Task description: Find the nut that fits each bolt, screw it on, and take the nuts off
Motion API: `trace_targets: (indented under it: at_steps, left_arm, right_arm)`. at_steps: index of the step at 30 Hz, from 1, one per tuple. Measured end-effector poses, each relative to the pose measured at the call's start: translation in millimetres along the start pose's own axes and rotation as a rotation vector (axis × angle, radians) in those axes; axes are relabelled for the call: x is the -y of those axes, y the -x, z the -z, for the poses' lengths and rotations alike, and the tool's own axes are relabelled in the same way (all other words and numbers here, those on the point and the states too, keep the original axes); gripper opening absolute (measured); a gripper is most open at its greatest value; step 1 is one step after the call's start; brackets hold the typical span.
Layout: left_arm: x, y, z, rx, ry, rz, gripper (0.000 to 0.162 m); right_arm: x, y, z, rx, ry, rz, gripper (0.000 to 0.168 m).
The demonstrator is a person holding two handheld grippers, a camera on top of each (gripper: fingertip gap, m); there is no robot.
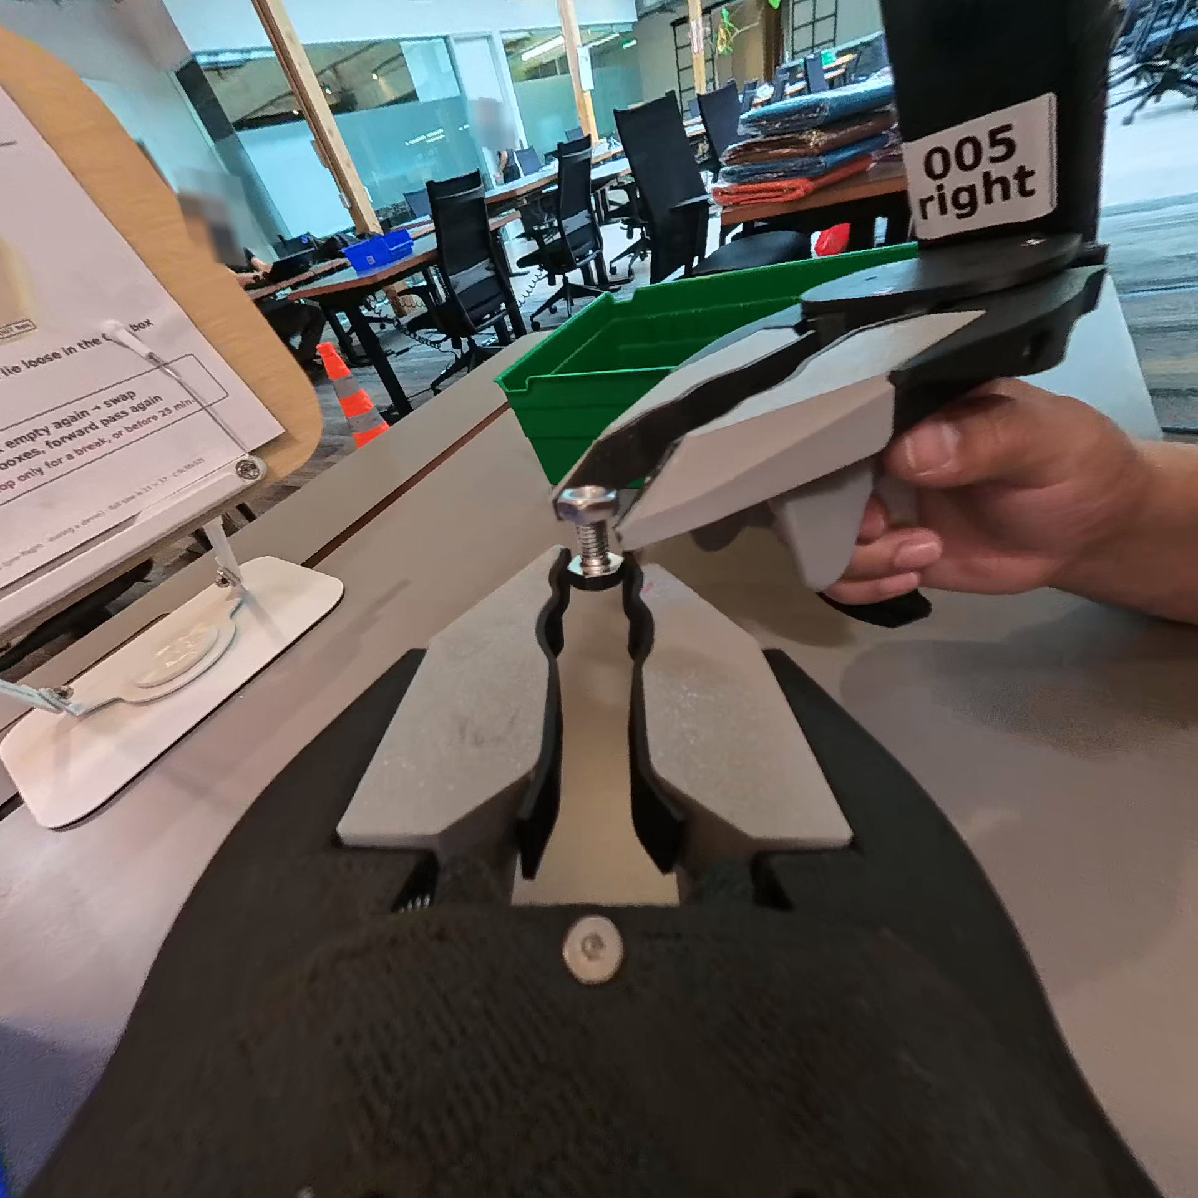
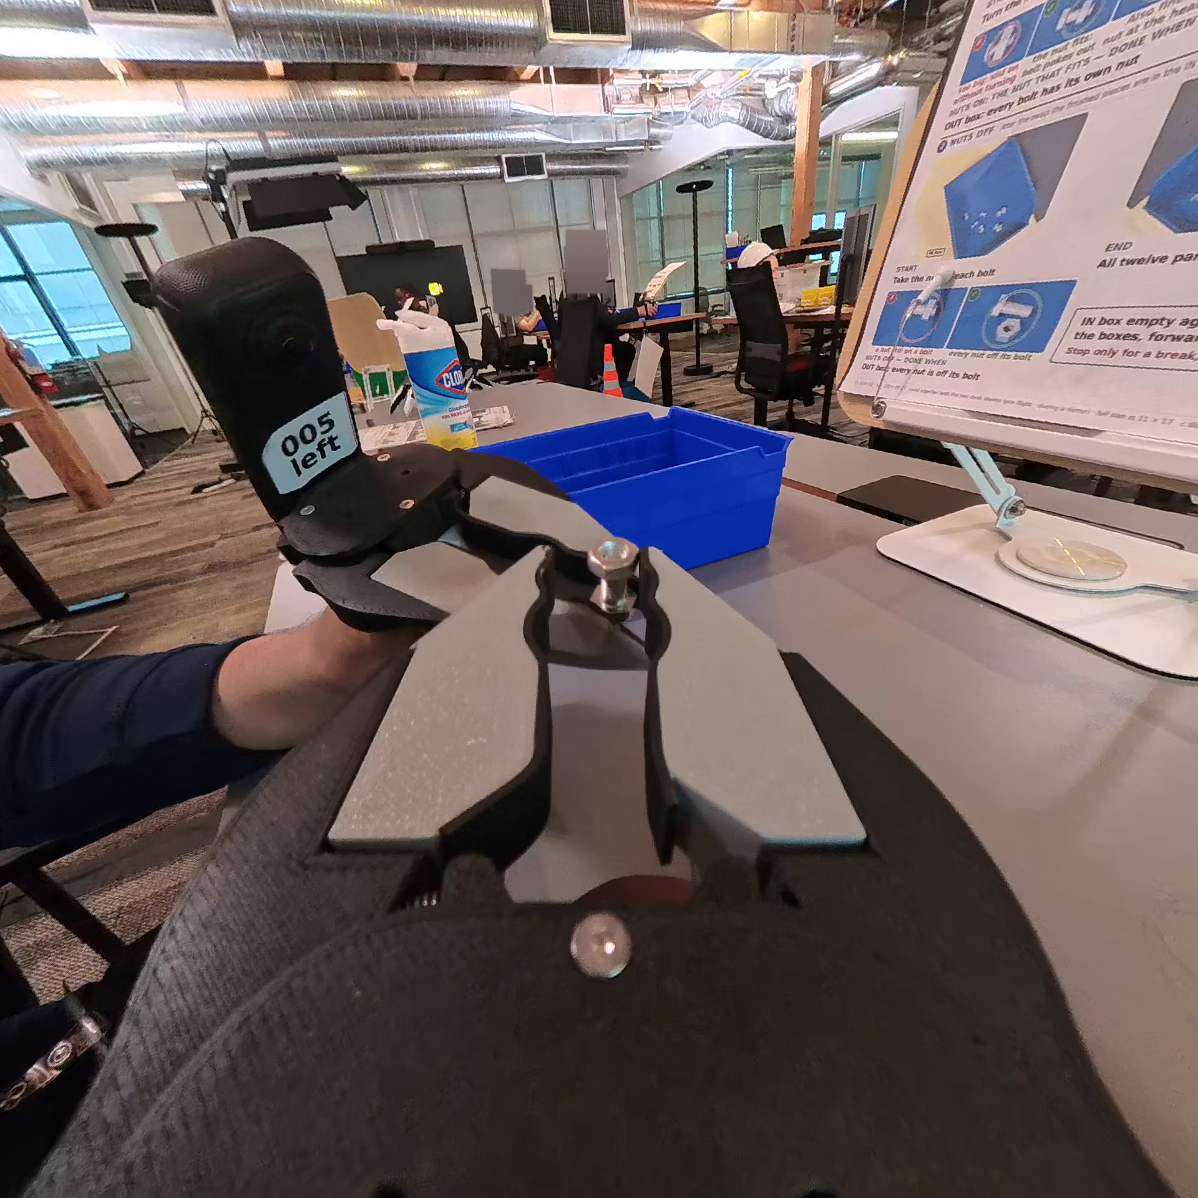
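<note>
Left gripper is clamped on the nut, right gripper on the bolt head, above the surface. Keep bolt straight w/ nut, turn slowly, no tilting.

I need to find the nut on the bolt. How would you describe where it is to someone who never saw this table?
Start at the green bin on the grey table. Before it, the two grippers meet on an upright bolt. The right gripper holds its hex head; the nut is the lower hex ring, in the left gripper.
</note>
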State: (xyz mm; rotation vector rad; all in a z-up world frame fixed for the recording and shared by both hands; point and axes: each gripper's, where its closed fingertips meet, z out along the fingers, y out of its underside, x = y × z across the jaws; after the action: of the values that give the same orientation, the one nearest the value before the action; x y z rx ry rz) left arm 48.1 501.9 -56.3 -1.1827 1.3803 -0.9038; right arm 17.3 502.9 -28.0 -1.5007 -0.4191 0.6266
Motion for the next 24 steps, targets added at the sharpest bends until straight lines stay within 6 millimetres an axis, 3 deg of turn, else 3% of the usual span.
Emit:
trace_targets:
  at_steps: [13,24]
  left_arm:
    - [3,-9,-2,-0.022,-0.008,0.009,0.013]
    - [1,2,0,0.032,-0.011,0.008,0.013]
  right_arm:
    - [3,-3,1,-0.013,-0.014,-0.004,0.025]
    - [4,-6,5,-0.033,-0.014,0.024,0.028]
